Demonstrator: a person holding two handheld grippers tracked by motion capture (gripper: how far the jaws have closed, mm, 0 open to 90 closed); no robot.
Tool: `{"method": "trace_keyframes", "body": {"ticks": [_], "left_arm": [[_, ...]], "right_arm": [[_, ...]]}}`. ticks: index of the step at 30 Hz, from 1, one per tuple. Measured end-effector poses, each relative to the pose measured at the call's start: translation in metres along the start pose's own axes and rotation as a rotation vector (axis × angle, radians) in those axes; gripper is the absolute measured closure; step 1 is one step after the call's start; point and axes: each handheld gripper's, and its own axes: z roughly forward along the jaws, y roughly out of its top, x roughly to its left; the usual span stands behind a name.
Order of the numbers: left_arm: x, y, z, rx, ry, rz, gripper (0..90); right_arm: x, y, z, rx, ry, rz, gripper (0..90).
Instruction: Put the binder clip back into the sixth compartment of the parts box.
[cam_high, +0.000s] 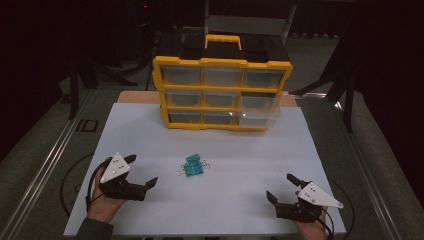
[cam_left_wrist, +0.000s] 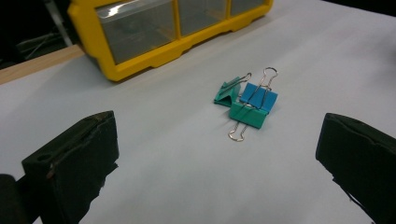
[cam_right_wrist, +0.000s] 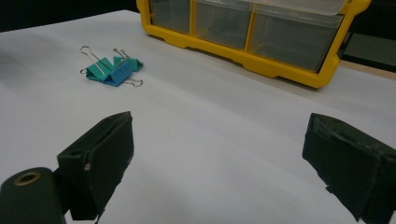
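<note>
1. We see the binder clips (cam_high: 191, 166) lying in a small cluster near the middle of the white table (cam_high: 150, 135), two green and one blue, touching one another; the yellow drawer organizer (cam_high: 222, 92) stands well beyond them at the far edge.

2. Our left gripper (cam_high: 141, 171) hovers just left of the clips with its jaws spread wide and nothing between them; our right gripper (cam_high: 280, 187) sits farther off to the right, jaws likewise wide and empty.

3. Because the clips touch and the wire handles (cam_left_wrist: 259, 84) cross over one another, we judge that closing on one could drag a neighbour along; a tangled handle would lift two at once or flick one away.

4. The clips lie low and flat on the smooth sheet; if we come in too high the jaws may only nip a thin wire loop, which could twist or slip out; too low, and the jaw tips may scrape the table and shove the cluster aside.

5. In the high view one right-hand drawer (cam_high: 259, 116) seems pulled forward; we cannot tell how far; a careless reach could knock it.
</note>
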Motion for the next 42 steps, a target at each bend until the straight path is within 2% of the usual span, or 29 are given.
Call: {"method": "trace_keyframes", "body": {"ticks": [8,10,16,21,42], "left_arm": [[-0.001,0.011,0.023,0.048,-0.036,0.032,0.1],[-0.002,0.016,0.034,0.077,-0.051,0.056,0.0],[-0.002,0.023,0.048,0.106,-0.073,0.072,0.0],[-0.006,0.031,0.065,0.145,-0.104,0.106,0.0],[-0.014,0.033,0.113,0.275,-0.184,0.159,0.0]], "right_arm": [[-0.001,0.000,0.001,0.001,-0.002,0.007,8.9],[-0.001,0.000,0.001,0.002,-0.002,0.009,8.9],[-0.001,0.000,0.002,0.006,-0.003,0.004,9.0],[-0.002,0.000,0.002,0.008,-0.009,0.006,9.0],[-0.003,0.000,0.001,0.004,-0.016,0.008,9.1]]}}
